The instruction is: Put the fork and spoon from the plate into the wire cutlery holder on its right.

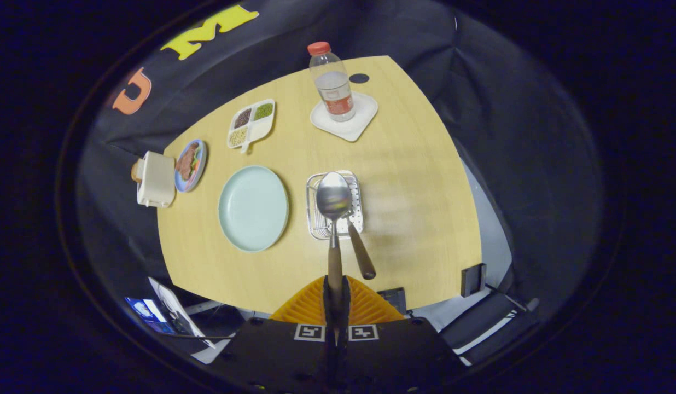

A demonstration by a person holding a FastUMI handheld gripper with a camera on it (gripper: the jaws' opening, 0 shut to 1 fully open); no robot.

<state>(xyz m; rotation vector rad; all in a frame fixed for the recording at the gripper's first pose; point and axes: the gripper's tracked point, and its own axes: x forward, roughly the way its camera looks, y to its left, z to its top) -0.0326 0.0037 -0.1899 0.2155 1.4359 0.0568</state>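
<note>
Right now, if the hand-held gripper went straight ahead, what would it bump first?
Probably the wire holder: the spoon clamped in the hand-held gripper hangs over it, beside the fork. Depth is unclear.

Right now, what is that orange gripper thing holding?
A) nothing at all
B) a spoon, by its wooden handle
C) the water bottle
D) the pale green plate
B: the gripper is shut on the wooden handle of the spoon, whose bowl hangs over the wire cutlery holder, while the plate lies bare beside it.
</note>
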